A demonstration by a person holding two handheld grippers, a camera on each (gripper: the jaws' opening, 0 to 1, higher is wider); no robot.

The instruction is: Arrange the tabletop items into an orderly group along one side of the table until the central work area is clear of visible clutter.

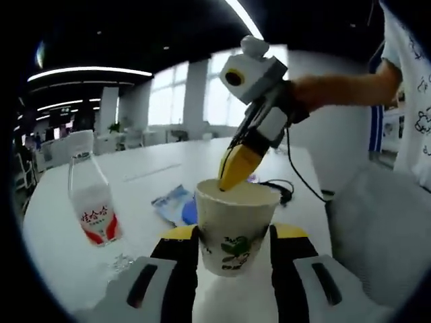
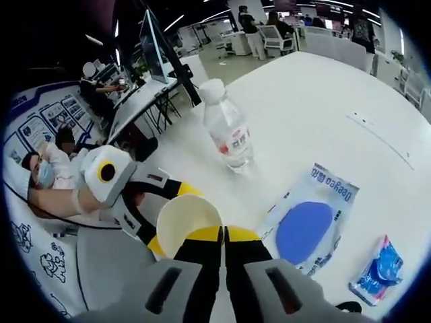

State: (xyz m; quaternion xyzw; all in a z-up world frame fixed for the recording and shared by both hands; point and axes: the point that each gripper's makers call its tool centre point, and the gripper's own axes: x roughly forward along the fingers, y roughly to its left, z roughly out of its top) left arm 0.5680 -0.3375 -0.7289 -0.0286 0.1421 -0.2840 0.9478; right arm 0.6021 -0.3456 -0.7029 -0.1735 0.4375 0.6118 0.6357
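A white paper cup (image 1: 237, 205) with a green leaf print stands between the jaws of my left gripper (image 1: 234, 237), which is shut on its sides. My right gripper (image 1: 237, 171) comes in from the upper right, its yellow tips together and pinched on the cup's far rim. In the right gripper view the cup (image 2: 183, 219) shows its empty inside, with my right gripper (image 2: 223, 235) shut at its rim and the left gripper (image 2: 168, 219) holding it from the left. A clear plastic bottle (image 1: 93, 198) with a red label stands upright on the white table (image 1: 155, 171).
The bottle (image 2: 229, 138) stands beyond the cup. A flat packet with a blue disc (image 2: 310, 222) lies to its right, and a small blue sachet (image 2: 380, 269) near the edge. The blue packet (image 1: 176, 204) lies behind the cup. A black cable (image 1: 279, 188) runs across the table.
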